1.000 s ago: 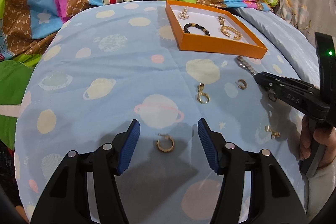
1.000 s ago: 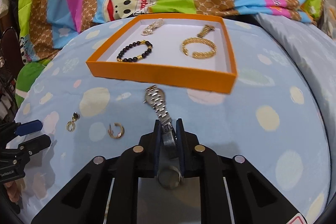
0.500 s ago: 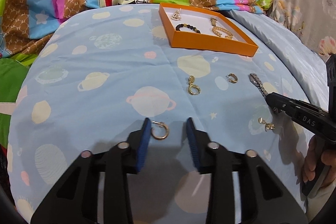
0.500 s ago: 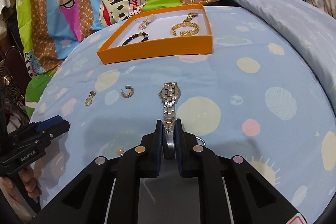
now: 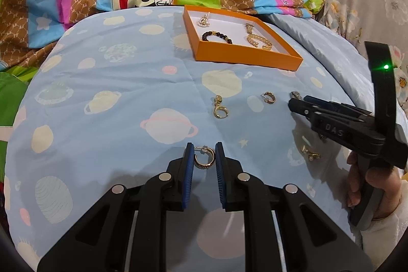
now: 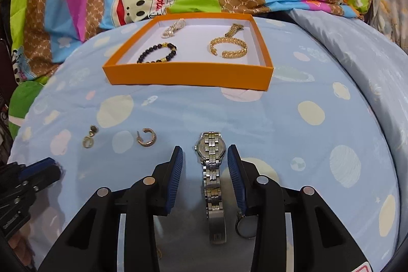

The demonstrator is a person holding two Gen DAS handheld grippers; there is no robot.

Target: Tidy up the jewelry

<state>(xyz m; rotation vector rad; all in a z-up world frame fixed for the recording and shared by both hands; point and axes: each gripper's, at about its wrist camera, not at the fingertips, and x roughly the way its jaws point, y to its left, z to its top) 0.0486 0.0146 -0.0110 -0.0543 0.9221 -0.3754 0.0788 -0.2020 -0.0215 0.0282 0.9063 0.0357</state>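
Gold hoop earring (image 5: 204, 159) pinched in left tool (image 5: 203, 153), steel watch (image 6: 210, 152) flat btwn spread right tool (image 6: 205, 157) pads

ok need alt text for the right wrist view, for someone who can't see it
The right gripper hangs open over a silver watch lying lengthwise between its blue pads on a planet-print blue bedsheet. Beyond sits an orange tray holding a black bead bracelet and gold bangle; two gold earrings lie to the left.
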